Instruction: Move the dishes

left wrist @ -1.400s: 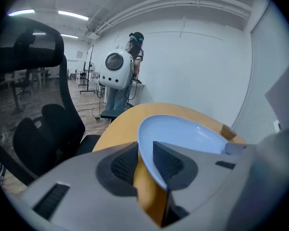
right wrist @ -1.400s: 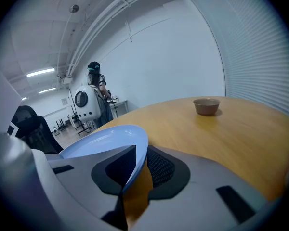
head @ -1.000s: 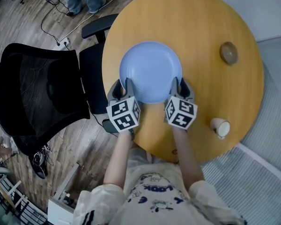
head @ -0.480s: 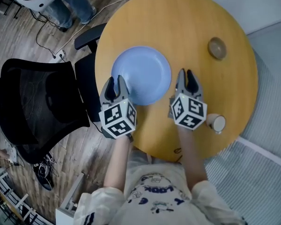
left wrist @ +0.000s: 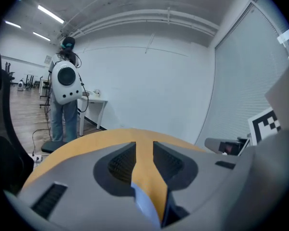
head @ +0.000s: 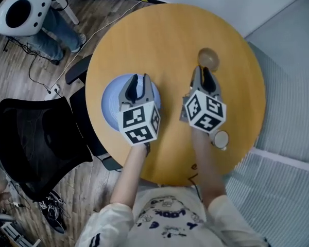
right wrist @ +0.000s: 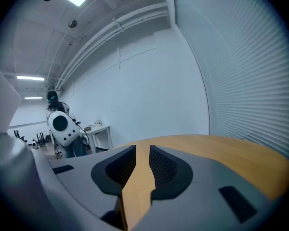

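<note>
Left claw (head: 139,81) and right claw (head: 201,72) now off smooth round blue plate (head: 110,105), both narrowly open, empty.

Bright, even indoor light; strong fisheye bending.
The room is lit by white ceiling strip lamps (left wrist: 50,14); faint shadows are cast on the round yellow wooden table (head: 170,40), and the gripper views' corners are vignetted black.

Setting: open-plan lab or office hall. Evidence: black mesh office chair (head: 36,138), wood-plank floor (head: 20,86), ceiling strip lights (left wrist: 50,14), window blinds (right wrist: 245,71), person wearing white backpack rig (left wrist: 65,81).
</note>
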`<control>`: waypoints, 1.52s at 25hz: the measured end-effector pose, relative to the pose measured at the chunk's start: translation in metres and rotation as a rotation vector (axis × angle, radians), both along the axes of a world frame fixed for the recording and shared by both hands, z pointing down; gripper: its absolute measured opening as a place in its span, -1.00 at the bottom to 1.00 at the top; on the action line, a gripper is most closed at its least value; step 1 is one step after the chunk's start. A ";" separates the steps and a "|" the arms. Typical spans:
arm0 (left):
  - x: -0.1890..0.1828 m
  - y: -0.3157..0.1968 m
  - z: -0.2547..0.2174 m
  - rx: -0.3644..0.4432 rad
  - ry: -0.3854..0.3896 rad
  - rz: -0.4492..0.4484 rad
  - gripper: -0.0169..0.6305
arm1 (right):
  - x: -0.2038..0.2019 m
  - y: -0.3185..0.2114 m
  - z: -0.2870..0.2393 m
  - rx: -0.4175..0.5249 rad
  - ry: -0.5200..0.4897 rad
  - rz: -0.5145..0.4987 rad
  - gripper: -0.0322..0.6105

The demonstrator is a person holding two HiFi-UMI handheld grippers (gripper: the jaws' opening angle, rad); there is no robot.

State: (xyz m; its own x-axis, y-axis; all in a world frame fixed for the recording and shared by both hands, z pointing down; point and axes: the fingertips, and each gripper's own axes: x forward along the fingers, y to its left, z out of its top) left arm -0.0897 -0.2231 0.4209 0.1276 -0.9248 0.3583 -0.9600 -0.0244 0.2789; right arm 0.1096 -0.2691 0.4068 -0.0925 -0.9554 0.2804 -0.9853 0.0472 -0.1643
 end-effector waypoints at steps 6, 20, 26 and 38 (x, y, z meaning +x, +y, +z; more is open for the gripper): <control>0.043 -0.042 -0.009 -0.007 -0.013 0.071 -0.66 | 0.055 -0.033 0.012 -0.051 -0.025 0.121 -0.68; 0.100 -0.061 0.051 -0.163 -0.021 0.168 -0.66 | 0.147 -0.066 0.104 -0.241 -0.137 0.357 -0.60; 0.100 -0.058 0.062 -0.180 -0.010 0.181 -0.66 | 0.143 -0.071 0.113 -0.227 -0.206 0.364 -0.60; 0.110 -0.046 0.066 -0.191 0.005 0.193 -0.66 | 0.131 -0.066 0.115 -0.272 -0.280 0.340 -0.83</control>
State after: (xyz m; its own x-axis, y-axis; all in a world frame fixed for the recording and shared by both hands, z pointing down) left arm 0.0202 -0.2688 0.4873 0.2974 -0.7987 0.5231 -0.9413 -0.1536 0.3006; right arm 0.2404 -0.3353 0.5216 0.1039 -0.8405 0.5318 -0.8539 -0.3495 -0.3857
